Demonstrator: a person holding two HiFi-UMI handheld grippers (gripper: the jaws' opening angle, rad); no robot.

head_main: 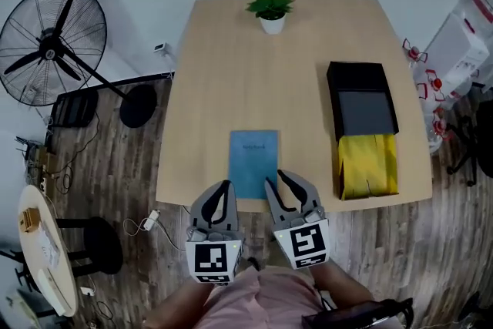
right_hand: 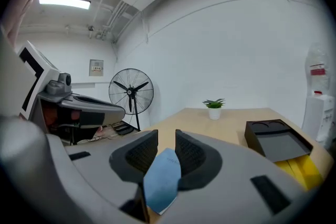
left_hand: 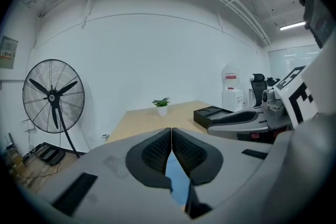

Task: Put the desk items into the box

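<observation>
A blue notebook lies flat at the near edge of the wooden table. To its right stands an open black box with a grey inside and a yellow flap folded out toward me. My left gripper hovers at the table's edge just left of the notebook, jaws closed together on nothing. My right gripper is over the notebook's near right corner, jaws a little apart. Between them the notebook shows below, not held.
A small potted plant stands at the table's far edge. A standing fan is on the floor at the left, with a dark stool, a small round table and cables. Bags and chairs crowd the right side.
</observation>
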